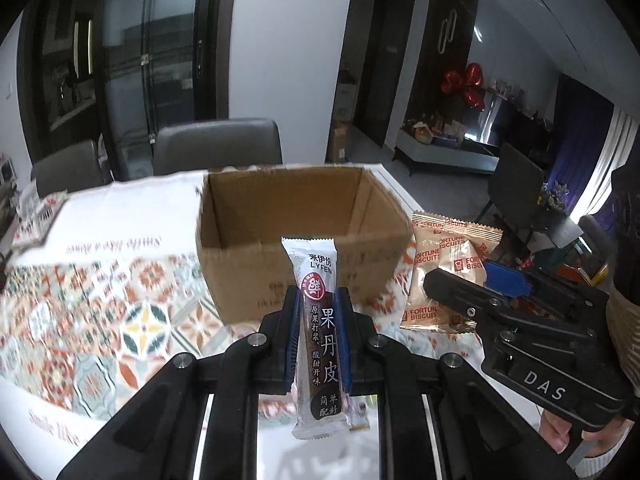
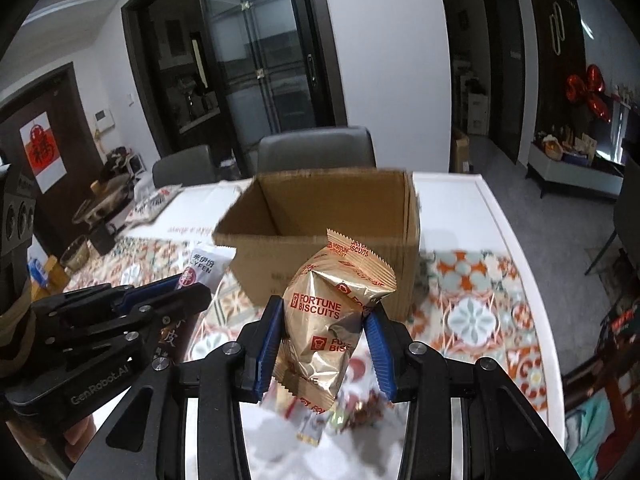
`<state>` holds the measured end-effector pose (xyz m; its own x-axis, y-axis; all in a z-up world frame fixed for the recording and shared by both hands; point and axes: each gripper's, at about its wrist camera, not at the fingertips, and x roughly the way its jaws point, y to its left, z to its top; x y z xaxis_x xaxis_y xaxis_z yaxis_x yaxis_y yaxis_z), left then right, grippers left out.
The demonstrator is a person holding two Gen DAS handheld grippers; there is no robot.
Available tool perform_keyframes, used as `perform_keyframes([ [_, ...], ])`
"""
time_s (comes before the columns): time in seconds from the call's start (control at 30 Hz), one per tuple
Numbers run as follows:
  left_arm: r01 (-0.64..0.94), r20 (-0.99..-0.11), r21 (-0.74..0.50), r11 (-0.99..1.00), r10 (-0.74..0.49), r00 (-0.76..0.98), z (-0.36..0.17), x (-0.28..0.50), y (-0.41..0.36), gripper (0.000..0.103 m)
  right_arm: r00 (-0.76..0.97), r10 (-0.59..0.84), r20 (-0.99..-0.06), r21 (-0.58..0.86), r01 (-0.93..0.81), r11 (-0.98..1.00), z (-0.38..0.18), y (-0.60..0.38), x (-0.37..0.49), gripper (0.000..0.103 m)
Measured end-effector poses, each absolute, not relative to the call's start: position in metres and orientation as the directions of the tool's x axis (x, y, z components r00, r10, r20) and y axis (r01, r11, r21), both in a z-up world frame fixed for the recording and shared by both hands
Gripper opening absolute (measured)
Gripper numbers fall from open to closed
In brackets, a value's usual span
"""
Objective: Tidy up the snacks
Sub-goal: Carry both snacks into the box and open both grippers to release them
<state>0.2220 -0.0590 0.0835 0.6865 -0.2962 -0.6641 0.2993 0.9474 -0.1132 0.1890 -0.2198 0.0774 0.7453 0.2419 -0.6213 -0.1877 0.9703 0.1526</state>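
My left gripper [image 1: 318, 312] is shut on a long dark fruit-leather bar [image 1: 320, 328] with a white top, held upright above the table in front of an open cardboard box [image 1: 296, 216]. My right gripper [image 2: 326, 316] is shut on a gold Fortune Biscuits packet [image 2: 328, 320], held up in front of the same box [image 2: 320, 216]. In the left wrist view the right gripper [image 1: 496, 292] and its packet [image 1: 444, 268] are to the right. In the right wrist view the left gripper [image 2: 160, 296] and its bar [image 2: 200, 270] are to the left. The box looks empty inside.
The table carries a patterned cloth [image 1: 100, 312] with orange and teal tiles. Blurred loose snacks [image 2: 352, 404] lie on the white table below the right gripper. Grey chairs [image 1: 218, 146] stand behind the table. Clutter [image 2: 100, 204] sits at the far left end.
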Motion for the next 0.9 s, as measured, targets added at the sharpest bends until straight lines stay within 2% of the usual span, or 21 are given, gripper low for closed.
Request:
perform_keyframes([
  [0.53, 0.306, -0.696, -0.114, 0.945, -0.295, 0.654, 0.109, 0.3, -0.054, 0.018, 0.736, 0.237, -0.634, 0.126, -0.204, 0.971, 0.122, -0.212, 0.271, 0.042],
  [0.9, 0.295, -0.73, -0.086, 0.952, -0.261, 0.632, 0.092, 0.356, -0.061, 0.018, 0.673, 0.201, -0.712, 0.076, -0.21, 0.975, 0.106, -0.208, 0.327, 0.042],
])
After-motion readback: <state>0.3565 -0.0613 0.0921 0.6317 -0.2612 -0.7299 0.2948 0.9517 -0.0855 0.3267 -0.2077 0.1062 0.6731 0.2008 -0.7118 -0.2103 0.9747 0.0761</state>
